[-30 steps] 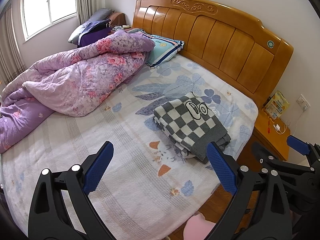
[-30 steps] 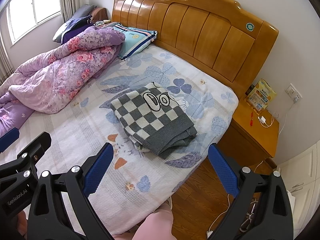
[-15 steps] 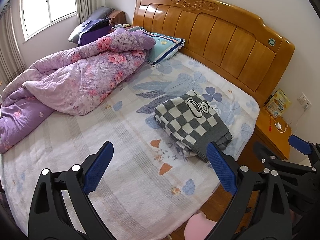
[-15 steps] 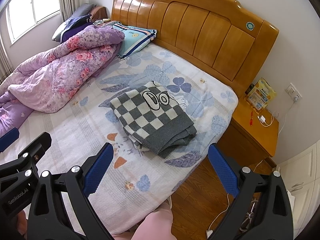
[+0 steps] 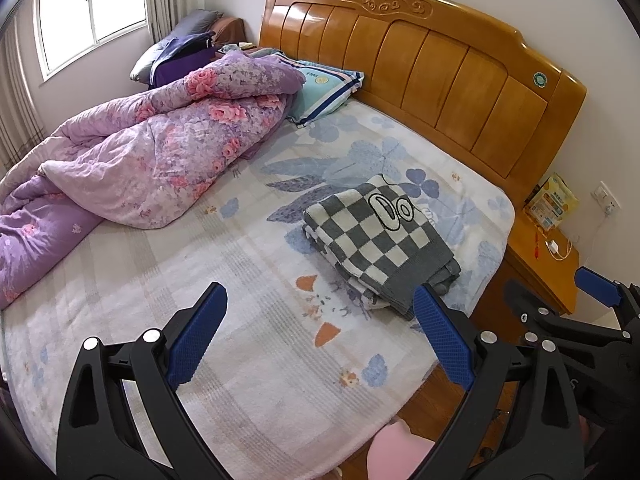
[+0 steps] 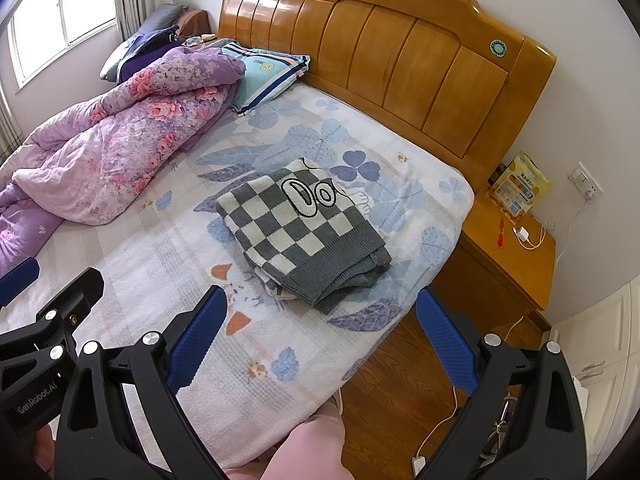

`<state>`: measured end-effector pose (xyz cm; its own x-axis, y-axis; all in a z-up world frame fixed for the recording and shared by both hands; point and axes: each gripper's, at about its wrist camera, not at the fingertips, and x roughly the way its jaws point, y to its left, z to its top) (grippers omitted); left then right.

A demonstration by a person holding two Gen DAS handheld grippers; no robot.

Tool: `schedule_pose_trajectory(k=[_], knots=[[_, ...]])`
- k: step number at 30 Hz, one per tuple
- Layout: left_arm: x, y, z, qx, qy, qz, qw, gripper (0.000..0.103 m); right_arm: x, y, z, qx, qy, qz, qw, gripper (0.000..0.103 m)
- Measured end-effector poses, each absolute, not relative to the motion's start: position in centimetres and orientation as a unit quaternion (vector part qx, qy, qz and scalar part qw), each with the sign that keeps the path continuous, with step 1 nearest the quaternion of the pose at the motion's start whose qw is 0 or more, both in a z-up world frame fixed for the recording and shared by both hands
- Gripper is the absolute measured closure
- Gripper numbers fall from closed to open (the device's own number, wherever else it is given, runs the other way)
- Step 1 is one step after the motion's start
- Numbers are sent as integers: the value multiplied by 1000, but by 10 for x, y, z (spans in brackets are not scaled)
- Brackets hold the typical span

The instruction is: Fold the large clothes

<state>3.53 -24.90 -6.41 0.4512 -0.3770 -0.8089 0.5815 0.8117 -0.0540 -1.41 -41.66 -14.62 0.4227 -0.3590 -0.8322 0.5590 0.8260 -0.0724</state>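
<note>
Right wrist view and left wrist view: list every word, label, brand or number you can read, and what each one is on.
"GenRobot.AI": on the black body of the left claw, seen in the right wrist view.
Round green sticker on the headboard: too small to read.
Yellow packet on the nightstand: print blurred, unreadable.
Pillow logo: too small to read.
Checkered sweater: drawn eyes only, no text.

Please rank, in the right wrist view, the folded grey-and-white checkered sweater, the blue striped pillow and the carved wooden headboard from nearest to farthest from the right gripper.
From the right gripper:
1. Folded grey-and-white checkered sweater, just ahead on the bed.
2. Blue striped pillow, beyond it to the left, beside the quilt.
3. Carved wooden headboard, at the bed's far end.
</note>
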Motion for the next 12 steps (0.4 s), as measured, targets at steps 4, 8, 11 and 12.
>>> schedule_pose_trajectory(k=[4,8,11,12], knots=[[40,-251,-65,113,451,-286,838,8,-11,-418,-145,107,464,-273,836,11],[43,-251,-65,112,455,-284,836,8,-11,-417,-145,107,465,-273,836,11],[46,-251,-64,113,454,-284,837,8,-9,-418,-145,108,465,-271,836,11],[47,-250,-64,114,454,-283,837,8,-9,-417,-145,108,465,-271,836,11]])
